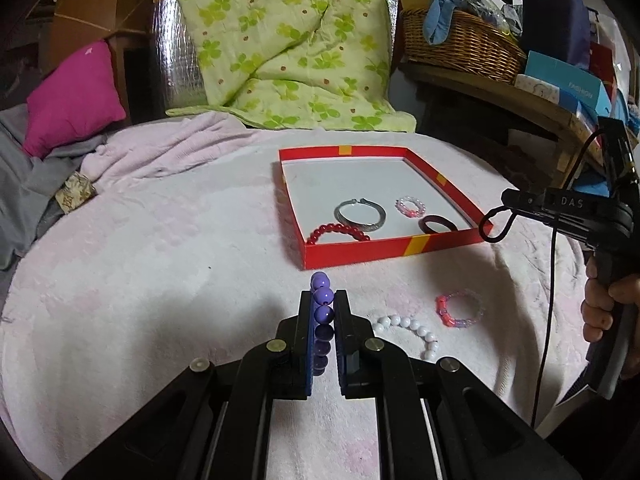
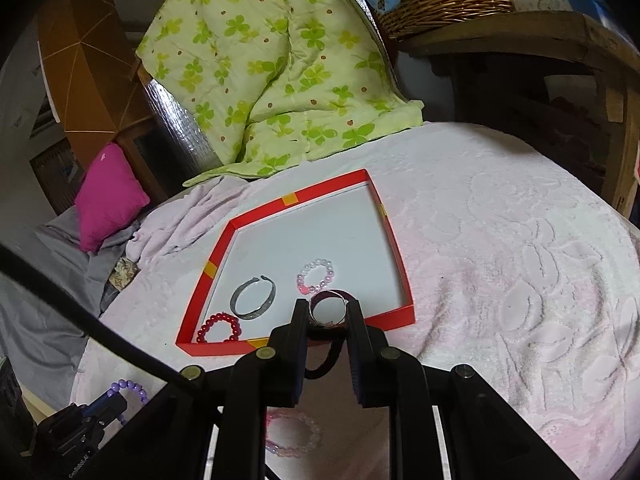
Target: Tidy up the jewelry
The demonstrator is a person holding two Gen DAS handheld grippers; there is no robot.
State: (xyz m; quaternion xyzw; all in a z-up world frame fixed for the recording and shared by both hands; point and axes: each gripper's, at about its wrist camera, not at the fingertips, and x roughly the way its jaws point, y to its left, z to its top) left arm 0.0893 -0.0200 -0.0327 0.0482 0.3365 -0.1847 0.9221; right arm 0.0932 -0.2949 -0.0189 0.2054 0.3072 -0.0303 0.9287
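Purple bead bracelet: pinched edge-on between the fingers of the left gripper, its upper beads standing above the fingertips, held over the pale pink blanket short of the red box; the jaws stand narrow, closed on the beads. Red box: shallow, white-floored, lying open on the blanket with yellow tape patches on its walls; it contains a silver bangle near the middle, a red bead bracelet against the near wall and touching the bangle, a small pink-and-white bead bracelet toward the right, and a dark band in the near right corner. Right gripper: jaws narrow, poised over the box's near right corner; a dark ring-shaped piece sits between the fingertips in the right wrist view, but whether the pads press on it or it simply lies in the box behind them cannot be told; a black loop hangs between the fingers lower down. Loose on the blanket, outside the box: a white bead bracelet just right of the left gripper; a pink-and-lilac bead bracelet beyond it. Surroundings: green clover-print quilt behind the box; magenta pillow at left; wicker basket on a wooden shelf at right; a hand grips the right gripper's handle.
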